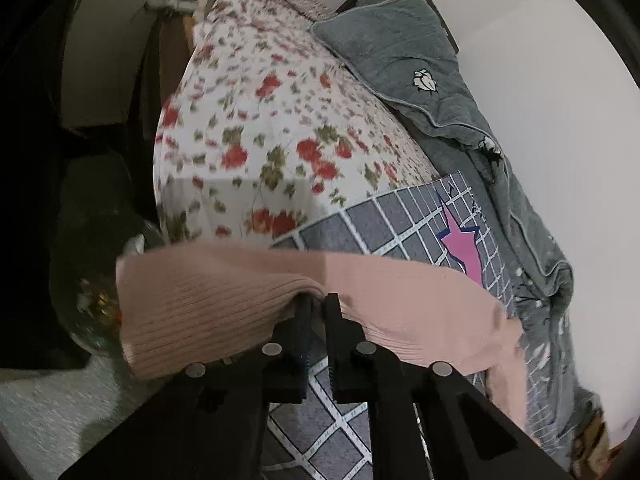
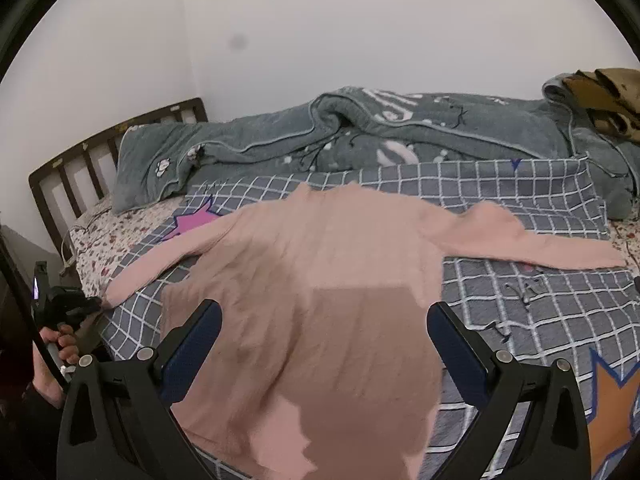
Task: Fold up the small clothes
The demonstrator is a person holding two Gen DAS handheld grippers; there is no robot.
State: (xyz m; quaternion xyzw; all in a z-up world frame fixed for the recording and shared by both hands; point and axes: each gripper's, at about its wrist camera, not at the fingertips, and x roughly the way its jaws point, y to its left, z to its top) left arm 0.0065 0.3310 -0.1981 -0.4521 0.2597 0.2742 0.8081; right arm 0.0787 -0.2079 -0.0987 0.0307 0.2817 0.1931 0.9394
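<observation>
A pink ribbed sweater [image 2: 320,264] lies spread on a grey grid-patterned blanket [image 2: 520,304] on the bed, sleeves stretched out to left and right. My left gripper [image 1: 319,300] is shut on the cuff of the left sleeve [image 1: 200,296] at the bed's edge. In the right wrist view the left gripper [image 2: 86,305] shows at the far left, at the sleeve's tip. My right gripper [image 2: 324,332] hangs open over the sweater's body. Its blue-padded fingers [image 2: 192,348] stand wide apart and do not press the cloth.
A rumpled grey quilt [image 2: 400,136] runs along the wall side of the bed. A floral sheet [image 1: 260,120] covers the head end before the dark slatted headboard [image 2: 100,148]. A brown patterned cloth [image 2: 608,96] sits at the far right. A person's hand [image 2: 60,344] holds the left gripper.
</observation>
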